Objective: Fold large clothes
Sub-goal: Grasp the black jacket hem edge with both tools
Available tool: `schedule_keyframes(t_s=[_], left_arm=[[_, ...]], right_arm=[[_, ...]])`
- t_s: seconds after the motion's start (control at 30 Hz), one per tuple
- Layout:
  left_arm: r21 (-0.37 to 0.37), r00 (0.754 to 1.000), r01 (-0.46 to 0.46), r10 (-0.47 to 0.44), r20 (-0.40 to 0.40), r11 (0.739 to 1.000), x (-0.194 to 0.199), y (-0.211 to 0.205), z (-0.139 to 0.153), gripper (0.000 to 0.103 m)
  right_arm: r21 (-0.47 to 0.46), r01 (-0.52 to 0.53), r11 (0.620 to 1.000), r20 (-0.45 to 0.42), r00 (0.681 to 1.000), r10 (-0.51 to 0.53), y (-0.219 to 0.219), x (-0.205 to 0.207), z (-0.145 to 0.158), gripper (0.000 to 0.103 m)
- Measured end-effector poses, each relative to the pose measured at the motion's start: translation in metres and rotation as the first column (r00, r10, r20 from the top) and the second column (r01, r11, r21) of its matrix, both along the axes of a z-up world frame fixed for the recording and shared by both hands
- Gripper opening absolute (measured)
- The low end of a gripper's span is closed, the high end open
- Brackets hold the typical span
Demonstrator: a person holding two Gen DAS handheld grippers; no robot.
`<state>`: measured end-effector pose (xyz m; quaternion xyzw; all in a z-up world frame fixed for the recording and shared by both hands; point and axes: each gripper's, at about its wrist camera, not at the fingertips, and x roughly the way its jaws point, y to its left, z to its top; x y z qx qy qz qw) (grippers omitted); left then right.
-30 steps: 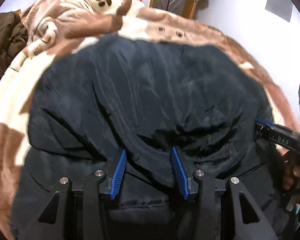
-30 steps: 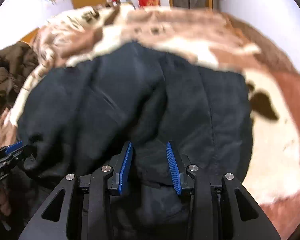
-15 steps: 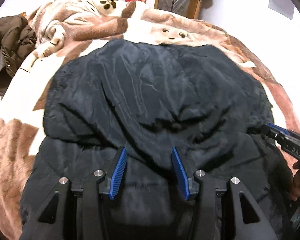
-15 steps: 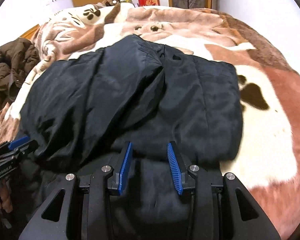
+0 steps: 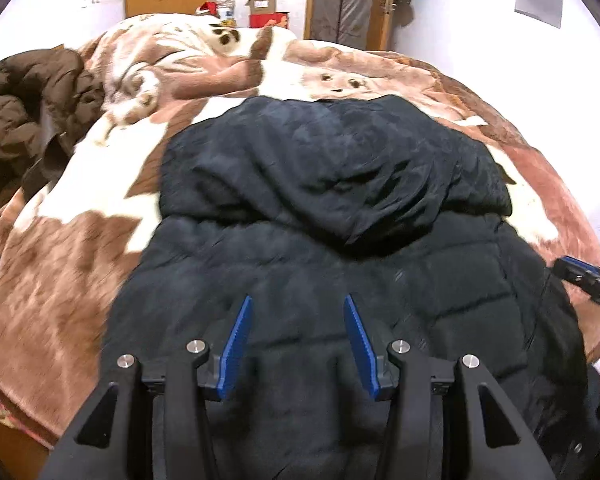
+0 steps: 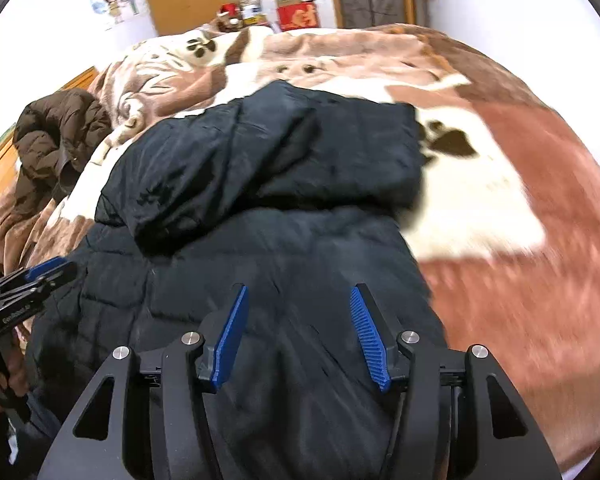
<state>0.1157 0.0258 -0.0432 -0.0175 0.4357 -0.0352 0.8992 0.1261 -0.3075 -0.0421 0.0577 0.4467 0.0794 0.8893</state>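
A large black padded jacket point(image 5: 332, 208) lies on a brown and cream blanket point(image 5: 72, 248) on the bed, its far part folded back over the quilted near part. It also shows in the right wrist view point(image 6: 268, 184). My left gripper point(image 5: 298, 336) is open and empty above the jacket's near part. My right gripper point(image 6: 298, 332) is open and empty above the same near part. The right gripper's tip shows at the right edge of the left wrist view point(image 5: 588, 280). The left gripper shows at the left edge of the right wrist view point(image 6: 24, 288).
A brown padded jacket point(image 5: 24, 120) is heaped at the bed's left side, also in the right wrist view point(image 6: 56, 136). Boxes point(image 5: 266, 10) and wooden doors stand beyond the bed's far end. A white wall runs along the right.
Both grippers have let go of the jacket and drawn back toward me and upward. The folded-over far part now lies settled on the near part. Both jaws are wider.
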Motion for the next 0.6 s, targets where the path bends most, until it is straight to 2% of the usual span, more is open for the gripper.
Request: schedule_keyframes(t_s=[0.17,0.23,0.43,0.6], left_arm=[[0.020,0.998,-0.069,0.070,-0.011,0.997,-0.030,0.038,-0.005,0.050],[0.037,0.995,-0.103,0.103,-0.012,0.994,-0.041,0.054,-0.007,0.054],[0.040,0.977,-0.208,0.209,-0.049,0.977,-0.063,0.095,-0.020,0.059],[0.006,0.968,-0.229,0.228,-0.102,0.973,-0.073,0.109,-0.036,0.062]], right_arm=[[-0.014,0.078,0.997,-0.042,0.996,-0.079,-0.036,-0.031,-0.011,0.054],[-0.020,0.104,0.994,-0.060,0.993,-0.105,-0.047,-0.043,-0.017,0.054],[0.029,0.115,0.993,-0.148,0.983,-0.110,-0.055,-0.063,-0.039,0.056],[0.087,0.100,0.991,-0.205,0.976,-0.080,-0.052,-0.069,-0.051,0.060]])
